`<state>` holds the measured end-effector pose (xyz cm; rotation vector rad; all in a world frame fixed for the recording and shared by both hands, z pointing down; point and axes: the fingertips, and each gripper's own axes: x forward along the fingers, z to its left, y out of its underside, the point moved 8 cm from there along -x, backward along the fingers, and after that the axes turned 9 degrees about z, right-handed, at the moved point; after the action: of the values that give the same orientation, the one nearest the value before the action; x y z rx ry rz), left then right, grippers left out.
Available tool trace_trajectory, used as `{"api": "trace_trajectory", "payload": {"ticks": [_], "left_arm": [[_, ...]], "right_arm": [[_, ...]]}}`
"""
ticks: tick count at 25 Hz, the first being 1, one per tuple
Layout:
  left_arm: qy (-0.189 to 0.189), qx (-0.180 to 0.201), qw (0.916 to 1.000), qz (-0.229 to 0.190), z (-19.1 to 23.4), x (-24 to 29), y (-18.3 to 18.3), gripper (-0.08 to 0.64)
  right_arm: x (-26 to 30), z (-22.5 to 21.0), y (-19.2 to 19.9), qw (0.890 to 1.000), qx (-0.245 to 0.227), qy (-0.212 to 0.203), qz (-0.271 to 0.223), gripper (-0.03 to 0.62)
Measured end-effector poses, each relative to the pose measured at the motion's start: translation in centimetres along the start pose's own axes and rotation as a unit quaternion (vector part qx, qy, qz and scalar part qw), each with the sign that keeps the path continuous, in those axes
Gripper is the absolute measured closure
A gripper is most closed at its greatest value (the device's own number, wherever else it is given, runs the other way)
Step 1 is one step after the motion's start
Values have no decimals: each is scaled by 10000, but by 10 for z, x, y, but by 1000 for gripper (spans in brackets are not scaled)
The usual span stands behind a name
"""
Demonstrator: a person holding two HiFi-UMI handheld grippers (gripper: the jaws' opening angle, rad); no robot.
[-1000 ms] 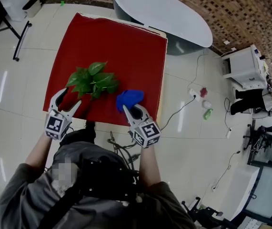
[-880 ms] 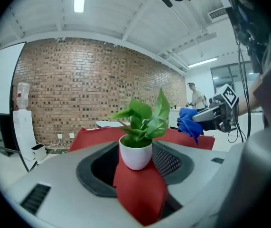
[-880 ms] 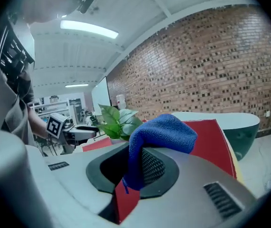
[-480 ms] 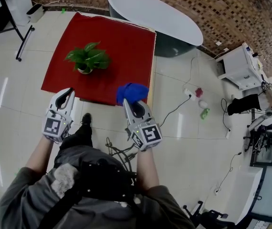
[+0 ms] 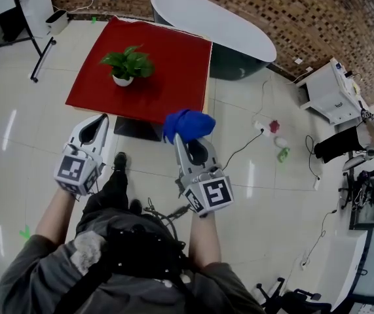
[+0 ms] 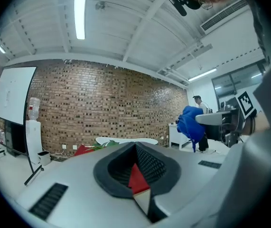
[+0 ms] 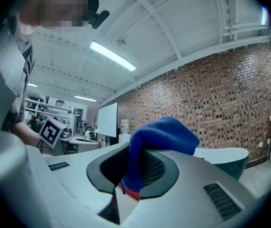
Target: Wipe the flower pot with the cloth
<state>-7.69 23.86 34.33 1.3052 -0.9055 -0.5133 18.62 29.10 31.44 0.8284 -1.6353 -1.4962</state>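
The flower pot (image 5: 123, 79), white with a leafy green plant (image 5: 128, 61), stands upright on the red table (image 5: 173, 77), well ahead of both grippers. My left gripper (image 5: 99, 124) hovers over the floor short of the table's near edge, shut with nothing between its jaws. My right gripper (image 5: 187, 139) is level with it on the right, shut on the blue cloth (image 5: 188, 123), which bunches over its tips. In the left gripper view the left gripper (image 6: 136, 150) points toward the table, with the cloth (image 6: 191, 123) off to its right. In the right gripper view the cloth (image 7: 163, 136) drapes between the right gripper's (image 7: 134, 161) jaws.
A white oval table (image 5: 216, 21) stands behind the red table against the brick wall. A white cabinet (image 5: 334, 90) and a seated person (image 5: 360, 136) are at the right. Cables (image 5: 249, 146) and small items (image 5: 281, 150) lie on the tiled floor. A stand's legs (image 5: 39, 61) are at the left.
Both grippers have drawn back from the table and risen, so the pot now sits farther off. The left jaws have gone from open to shut. The cloth stays in the right gripper.
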Motion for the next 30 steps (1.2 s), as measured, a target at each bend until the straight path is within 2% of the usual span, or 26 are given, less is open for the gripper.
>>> {"api": "trace_trajectory", "payload": {"ticks": [5, 10, 14, 20, 30], "left_arm": [[189, -188, 9996, -56, -28, -40, -34, 541], [195, 32, 9994, -281, -33, -83, -41, 541], [313, 6, 9987, -394, -24, -107, -45, 541], [501, -64, 9985, -196, -3, -125, -53, 541], [691, -46, 9976, 91, 6, -159, -57, 543]], "right_arm": [[-35, 31, -27, 9999, -62, -44, -139, 528], [-57, 68, -37, 9998, -95, -6, -196, 528], [-61, 98, -47, 9997, -157, 33, -194, 528], [-47, 128, -65, 9997, -104, 131, -176, 528], [-53, 171, -80, 9996, -59, 287, 21, 528]]}}
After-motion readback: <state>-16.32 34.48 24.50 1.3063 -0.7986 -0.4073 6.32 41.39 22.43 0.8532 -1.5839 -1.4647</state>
